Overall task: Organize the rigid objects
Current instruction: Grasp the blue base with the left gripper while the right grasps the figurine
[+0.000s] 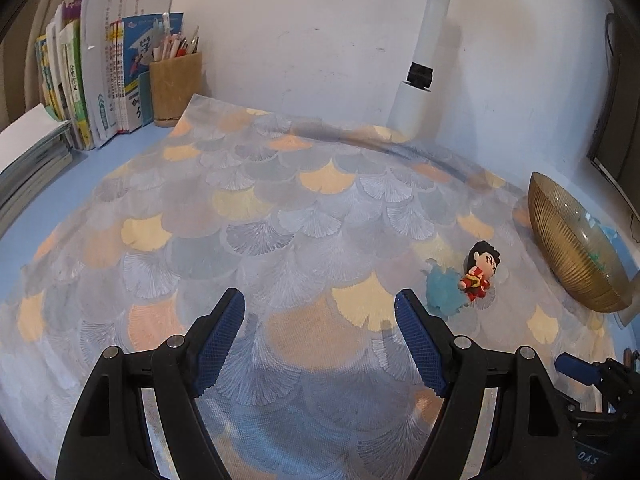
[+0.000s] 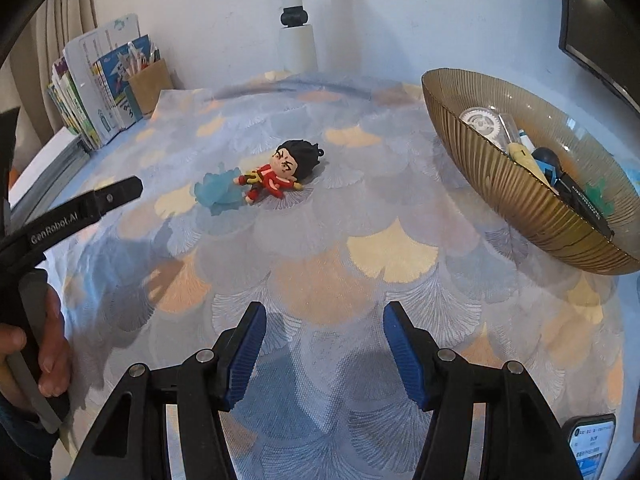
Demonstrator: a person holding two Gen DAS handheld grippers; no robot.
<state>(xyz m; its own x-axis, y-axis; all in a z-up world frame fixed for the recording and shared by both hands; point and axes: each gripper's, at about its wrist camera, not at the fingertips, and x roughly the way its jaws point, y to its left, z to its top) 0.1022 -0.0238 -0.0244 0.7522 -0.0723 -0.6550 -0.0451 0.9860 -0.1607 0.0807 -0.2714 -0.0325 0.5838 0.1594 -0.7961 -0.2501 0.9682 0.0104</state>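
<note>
A small figurine [image 1: 479, 271] with black hair and a red suit lies on its side on the patterned cloth, on a translucent blue base [image 1: 442, 290]. It also shows in the right wrist view [image 2: 282, 174]. A ribbed amber glass bowl [image 2: 516, 196] stands to the right, holding a gear toy, pens and other small items; it shows in the left wrist view [image 1: 568, 256] too. My left gripper [image 1: 320, 306] is open and empty, left of the figurine. My right gripper [image 2: 324, 320] is open and empty, well in front of the figurine.
Books [image 1: 100, 76] and a pen holder [image 1: 174, 84] stand at the back left by the wall. A white lamp post [image 1: 420, 80] rises at the back. A phone [image 2: 592, 450] lies at the front right. A monitor edge [image 2: 592, 20] is at the far right.
</note>
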